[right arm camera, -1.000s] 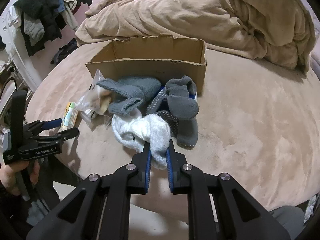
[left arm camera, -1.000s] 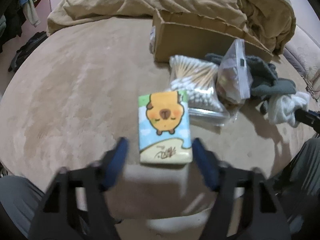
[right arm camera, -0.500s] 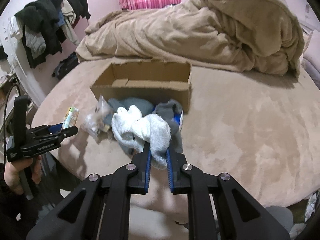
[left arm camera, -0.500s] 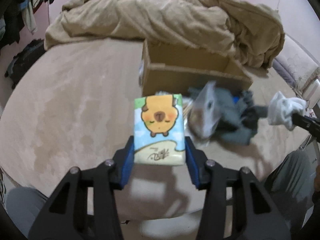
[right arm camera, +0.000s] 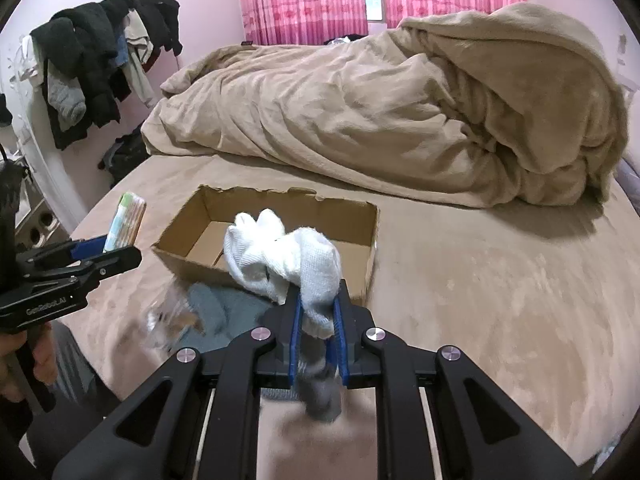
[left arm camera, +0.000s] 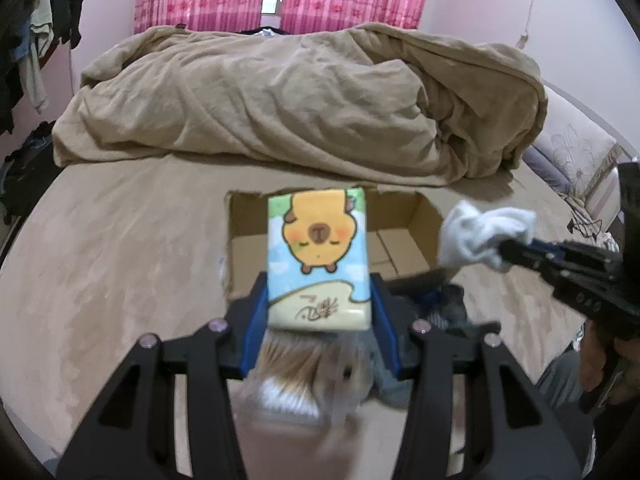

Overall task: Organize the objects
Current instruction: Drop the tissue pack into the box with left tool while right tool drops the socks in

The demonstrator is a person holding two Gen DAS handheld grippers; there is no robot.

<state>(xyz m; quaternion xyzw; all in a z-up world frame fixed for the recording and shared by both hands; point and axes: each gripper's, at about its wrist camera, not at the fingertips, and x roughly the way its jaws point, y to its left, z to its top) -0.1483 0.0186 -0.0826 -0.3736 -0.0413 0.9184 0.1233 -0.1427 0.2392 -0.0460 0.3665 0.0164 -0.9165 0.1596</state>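
My left gripper (left arm camera: 318, 312) is shut on a tissue pack (left arm camera: 318, 258) printed with a capybara and holds it in the air in front of the open cardboard box (left arm camera: 404, 236). The pack also shows edge-on in the right wrist view (right arm camera: 126, 220). My right gripper (right arm camera: 316, 316) is shut on white socks (right arm camera: 288, 260) and holds them up over the near side of the box (right arm camera: 360, 232). The socks also show in the left wrist view (left arm camera: 480, 236). The box looks empty inside.
Grey socks (right arm camera: 224, 308) and a clear plastic bag (right arm camera: 168, 320) lie on the bed before the box. A bag of cotton swabs (left arm camera: 304, 368) sits under my left gripper, blurred. A crumpled tan duvet (right arm camera: 400, 120) fills the back. Clothes hang at left (right arm camera: 100, 60).
My left gripper closed on the tissue pack and lifted it toward the box. My right gripper raised the white socks off the pile and toward the box.
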